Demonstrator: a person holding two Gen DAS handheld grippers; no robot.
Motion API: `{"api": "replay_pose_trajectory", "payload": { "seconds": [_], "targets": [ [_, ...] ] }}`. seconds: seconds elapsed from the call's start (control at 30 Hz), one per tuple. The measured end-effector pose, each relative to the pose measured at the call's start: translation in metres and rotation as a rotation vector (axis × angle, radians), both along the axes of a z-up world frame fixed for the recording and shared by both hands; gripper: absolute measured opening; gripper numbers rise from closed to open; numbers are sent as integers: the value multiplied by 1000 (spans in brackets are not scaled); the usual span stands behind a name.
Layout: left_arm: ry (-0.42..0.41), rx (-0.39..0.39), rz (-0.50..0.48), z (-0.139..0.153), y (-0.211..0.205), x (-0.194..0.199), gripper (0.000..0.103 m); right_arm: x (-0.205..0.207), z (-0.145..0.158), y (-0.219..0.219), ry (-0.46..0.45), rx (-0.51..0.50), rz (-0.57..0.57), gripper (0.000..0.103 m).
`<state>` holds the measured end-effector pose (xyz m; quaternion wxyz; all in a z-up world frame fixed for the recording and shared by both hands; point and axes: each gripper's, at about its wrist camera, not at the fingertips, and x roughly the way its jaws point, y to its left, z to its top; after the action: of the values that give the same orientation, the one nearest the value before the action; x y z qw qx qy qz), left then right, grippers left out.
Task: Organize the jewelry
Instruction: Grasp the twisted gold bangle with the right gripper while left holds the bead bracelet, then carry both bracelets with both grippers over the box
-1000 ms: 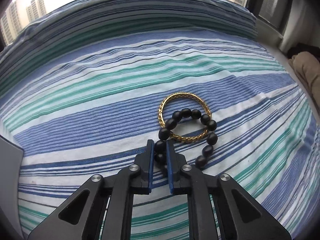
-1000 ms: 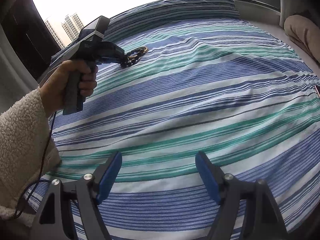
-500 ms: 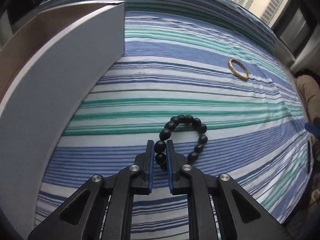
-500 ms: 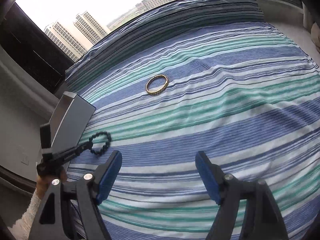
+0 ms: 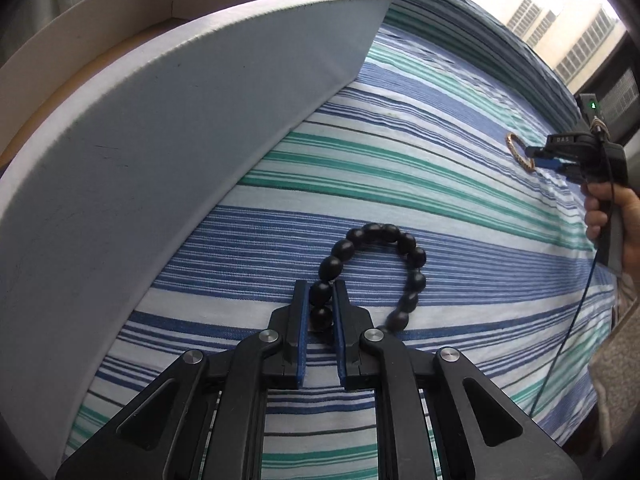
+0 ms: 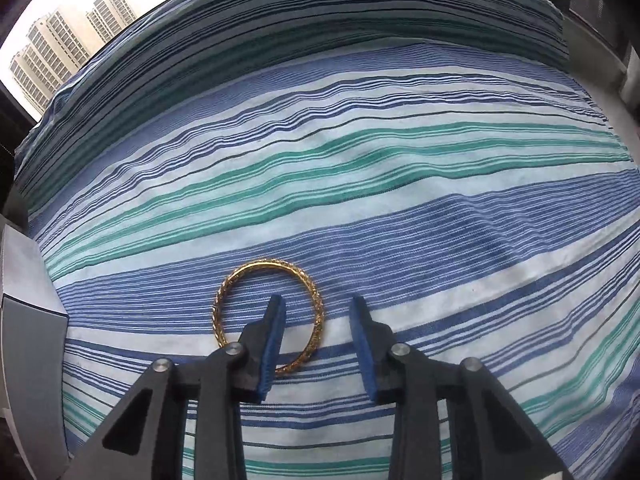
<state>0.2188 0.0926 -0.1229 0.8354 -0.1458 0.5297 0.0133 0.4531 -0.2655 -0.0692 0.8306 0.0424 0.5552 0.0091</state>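
Observation:
My left gripper (image 5: 320, 292) is shut on a black bead bracelet (image 5: 404, 240), which hangs from the fingers above the striped bed cover, beside the white wall of an open cardboard box (image 5: 192, 128). A gold bangle (image 6: 240, 284) lies flat on the cover. My right gripper (image 6: 316, 308) is open, low over the bangle, with its left finger inside the ring and its right finger outside, so the bangle's right side lies between them. The bangle (image 5: 516, 152) and right gripper (image 5: 536, 158) also show far right in the left wrist view.
The blue, white and green striped cover (image 6: 360, 160) fills both views. The box's corner (image 6: 28, 280) shows at the left edge of the right wrist view. Windows with tower blocks lie behind the bed.
My left gripper has carried the bead bracelet off the bangle and over to the box. My right gripper has come down to the gold bangle and narrowed its opening around the bangle's right side.

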Motion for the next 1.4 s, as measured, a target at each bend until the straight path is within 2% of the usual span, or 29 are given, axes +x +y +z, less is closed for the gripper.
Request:
{"api": "replay_pose_trajectory", "payload": {
  "seconds": [0.03, 0.13, 0.27, 0.43, 0.57, 0.8, 0.9, 1.07, 1.23, 1.4],
  "targets": [
    [-4, 5, -3, 1, 2, -2, 9, -1, -1, 4, -4, -28, 13, 4],
    [-38, 12, -26, 9, -1, -8, 9, -14, 2, 7, -18, -16, 24, 5],
    [-88, 15, -45, 27, -1, -23, 9, -51, 25, 7, -79, 48, 66, 5],
    [-137, -6, -52, 51, -2, -50, 9, -118, 57, 18, -146, 95, 177, 5],
    [-164, -4, -53, 69, -2, -75, 9, -179, 64, 25, -164, 125, 258, 5],
    [-219, 109, -25, 101, -5, -109, 9, -250, 59, 49, -150, 193, 351, 5],
    [-237, 150, -10, 112, -5, -122, 9, -265, 60, 64, -147, 207, 391, 5],
    [-271, 94, 19, 142, 11, -138, 9, -281, 78, 90, -163, 224, 454, 5],
    [-316, 54, 68, 178, 50, -148, 9, -282, 112, 132, -219, 253, 531, 5],
    [-346, 105, 161, 196, 98, -152, 9, -276, 144, 196, -274, 274, 634, 5]
  ]
}}
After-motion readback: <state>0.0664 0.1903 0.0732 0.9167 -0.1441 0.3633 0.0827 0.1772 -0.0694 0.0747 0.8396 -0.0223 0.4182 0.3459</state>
